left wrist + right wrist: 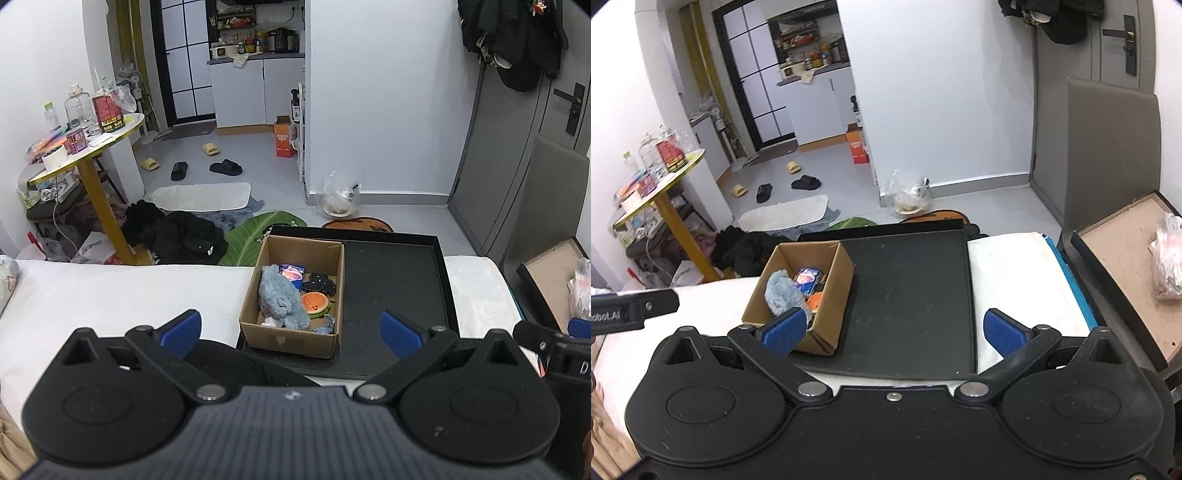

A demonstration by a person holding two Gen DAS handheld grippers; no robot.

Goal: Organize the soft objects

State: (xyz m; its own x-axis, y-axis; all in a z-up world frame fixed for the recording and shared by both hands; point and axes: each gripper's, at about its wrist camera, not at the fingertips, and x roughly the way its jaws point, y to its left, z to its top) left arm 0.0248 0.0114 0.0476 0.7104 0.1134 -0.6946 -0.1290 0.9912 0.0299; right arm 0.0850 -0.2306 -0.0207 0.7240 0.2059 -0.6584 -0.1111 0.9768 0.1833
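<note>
Cardboard box [291, 299] with the toys [281, 298] lies ahead of our left gripper [291, 330], nearer than the right gripper [894, 331]; both fingers spread wide, empty.

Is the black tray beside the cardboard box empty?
Empty. The black tray shows bare floor beside the cardboard box; all soft toys sit inside the box.

Left tool [291, 330] and right tool [894, 330] both hold their blue fingers wide apart, apparently level, gripping nothing.
</note>
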